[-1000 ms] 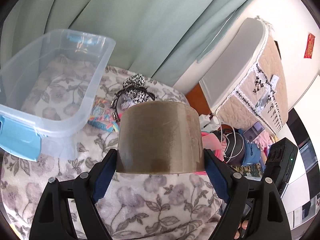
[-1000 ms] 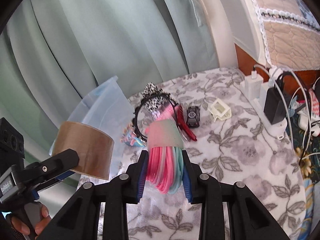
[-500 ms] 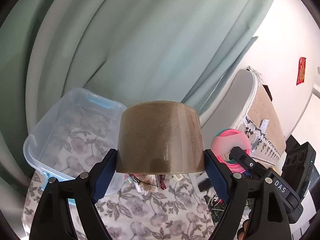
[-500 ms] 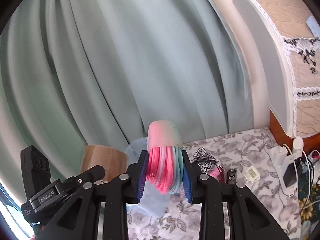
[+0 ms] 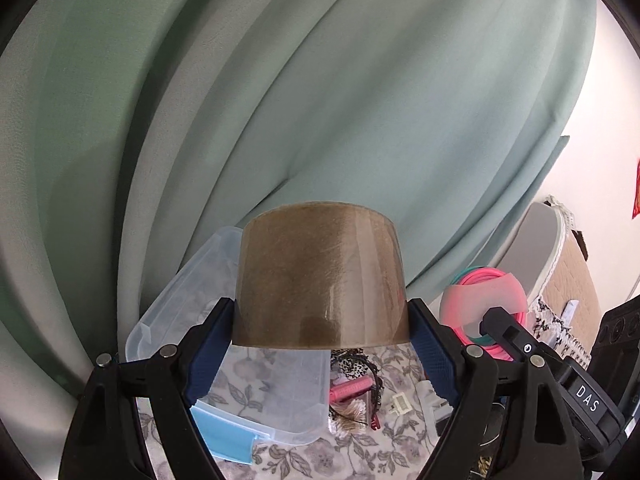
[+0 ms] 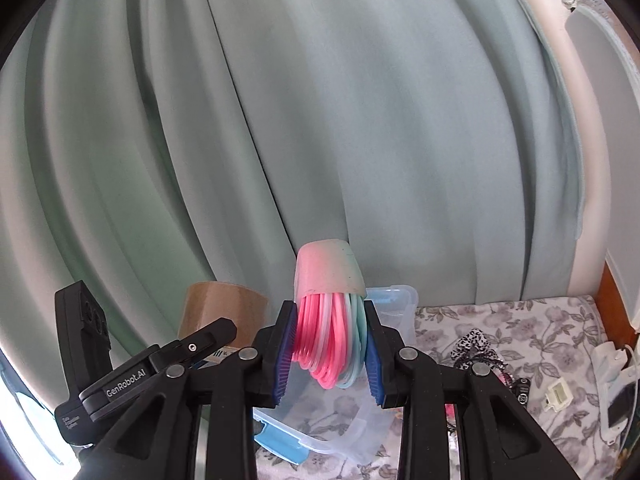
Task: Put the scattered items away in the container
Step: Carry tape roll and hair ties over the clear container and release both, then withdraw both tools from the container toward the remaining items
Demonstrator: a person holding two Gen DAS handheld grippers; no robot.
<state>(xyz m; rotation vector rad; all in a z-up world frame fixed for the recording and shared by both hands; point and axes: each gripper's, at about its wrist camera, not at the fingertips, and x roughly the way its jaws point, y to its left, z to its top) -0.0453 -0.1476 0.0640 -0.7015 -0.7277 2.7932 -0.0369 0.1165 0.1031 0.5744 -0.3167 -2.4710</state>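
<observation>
My left gripper (image 5: 320, 344) is shut on a brown roll of packing tape (image 5: 320, 276) and holds it high above the clear plastic container (image 5: 276, 392) with blue latches. My right gripper (image 6: 329, 360) is shut on a pink and teal bundle of coiled cords (image 6: 330, 336) with a paper band, also raised over the container (image 6: 352, 440). The bundle shows in the left wrist view (image 5: 480, 300), and the tape in the right wrist view (image 6: 220, 308). A leopard-print headband (image 6: 474, 346) and other small items (image 5: 360, 396) lie on the floral cloth beside the container.
A green curtain (image 6: 320, 120) hangs right behind the table. A white power strip with chargers (image 6: 616, 384) lies at the right edge. A small white box (image 6: 556, 396) and a black key fob (image 6: 522, 390) sit on the floral cloth (image 6: 540, 332).
Both grippers have lifted and tilted upward with their loads. The container has dropped low in both views and the curtain now fills most of them.
</observation>
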